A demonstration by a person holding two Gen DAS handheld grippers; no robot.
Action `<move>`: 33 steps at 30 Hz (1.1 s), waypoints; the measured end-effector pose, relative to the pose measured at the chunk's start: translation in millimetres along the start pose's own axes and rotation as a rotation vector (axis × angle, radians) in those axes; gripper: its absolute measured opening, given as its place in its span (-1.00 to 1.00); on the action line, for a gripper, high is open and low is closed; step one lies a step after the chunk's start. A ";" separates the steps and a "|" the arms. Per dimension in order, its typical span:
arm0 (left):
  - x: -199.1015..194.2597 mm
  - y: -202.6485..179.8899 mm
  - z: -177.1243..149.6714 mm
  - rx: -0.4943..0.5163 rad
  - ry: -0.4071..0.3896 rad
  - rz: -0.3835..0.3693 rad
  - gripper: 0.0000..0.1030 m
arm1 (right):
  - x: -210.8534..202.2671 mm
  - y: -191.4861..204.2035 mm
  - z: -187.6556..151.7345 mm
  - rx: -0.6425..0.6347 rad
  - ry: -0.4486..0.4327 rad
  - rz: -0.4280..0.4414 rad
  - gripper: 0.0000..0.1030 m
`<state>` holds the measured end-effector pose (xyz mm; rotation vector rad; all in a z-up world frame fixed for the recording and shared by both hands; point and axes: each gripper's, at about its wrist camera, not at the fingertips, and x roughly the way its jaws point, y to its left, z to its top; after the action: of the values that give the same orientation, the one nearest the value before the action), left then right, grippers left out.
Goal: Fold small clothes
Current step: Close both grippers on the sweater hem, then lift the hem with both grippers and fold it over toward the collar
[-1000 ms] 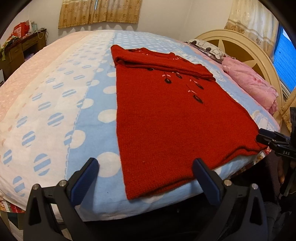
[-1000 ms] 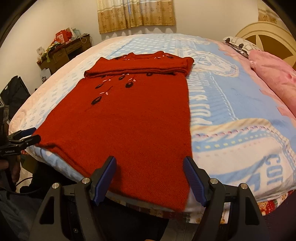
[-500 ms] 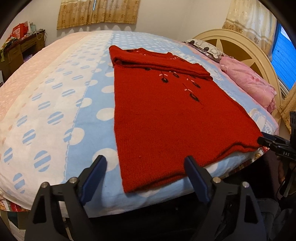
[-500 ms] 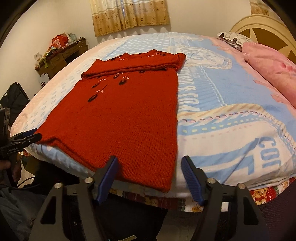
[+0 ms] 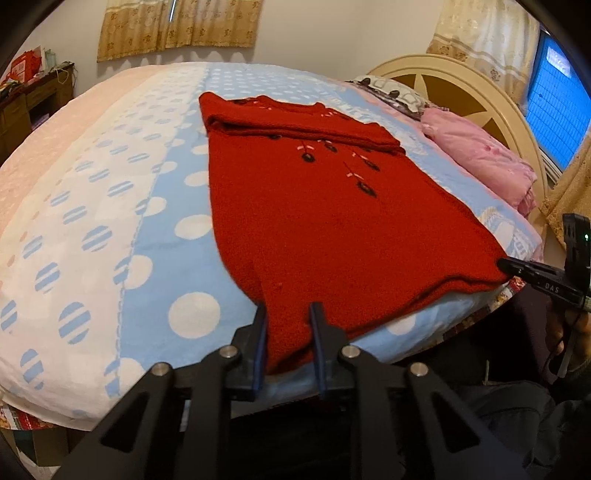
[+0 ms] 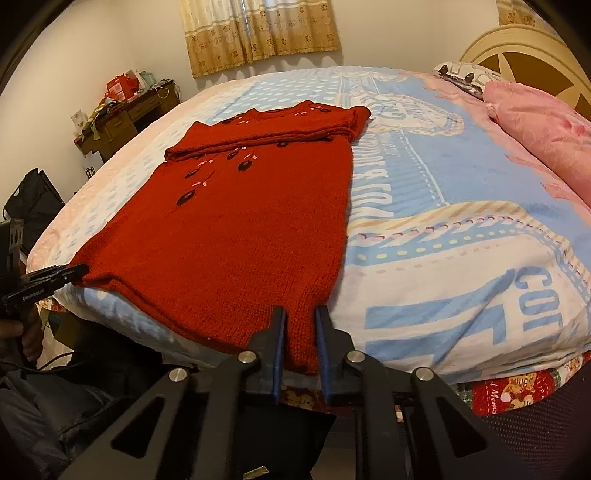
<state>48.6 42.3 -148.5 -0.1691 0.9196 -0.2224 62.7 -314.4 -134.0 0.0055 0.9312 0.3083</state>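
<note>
On the far left of the room, against the wall, a brown wooden desk carries red bags and small clutter, and gold curtains hang above the bed. A wide bed fills most of both views; its cover is pink at the left, then white with striped blue dots, then light blue with white dots.

Across the light blue part lies a red sweater, spread flat with its sleeves folded across the chest, near the neck. Small dark flowers with pink marks run down its front. The bottom hem reaches the near edge of the bed and hangs a little over it.

At the left corner of the hem, the left gripper has its jaws narrow and closing, with the red knit between the blue pads, which press on it. At the right corner of the hem, the right gripper stands the same way: jaws narrow and closing, the corner of the sweater pinched between them. In the left wrist view the right gripper shows from the side, its tip touching the hem corner.

To the right of the sweater, the cover has large blue letters. A pink pillow lies near the cream headboard, and a blue window is behind.
</note>
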 end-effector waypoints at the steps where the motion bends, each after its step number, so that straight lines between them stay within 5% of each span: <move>1: -0.5 1.2 0.2 -0.008 -0.003 0.002 -0.45 | -1.1 0.5 -0.6 -0.003 -0.004 -0.005 -0.69; 13: -0.3 8.2 -1.3 -0.045 0.005 -0.039 -0.35 | -1.5 1.1 -7.9 -0.014 -0.006 0.004 -0.30; 15: 0.1 7.7 -1.8 -0.037 0.001 -0.047 -0.41 | -2.6 2.9 -8.6 -0.023 -0.019 0.002 -0.46; 17: -3.2 10.3 -0.3 -0.048 -0.008 -0.093 -0.73 | -6.7 2.7 -7.5 -0.017 -0.034 0.039 -0.81; 33: -36.1 24.8 63.4 -0.101 -0.187 -0.278 -0.75 | -43.3 -13.9 64.1 0.083 -0.293 0.105 -0.85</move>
<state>81.2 78.7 -89.0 -0.4053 0.7194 -0.4105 92.8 -331.0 -63.3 0.1724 0.6528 0.3550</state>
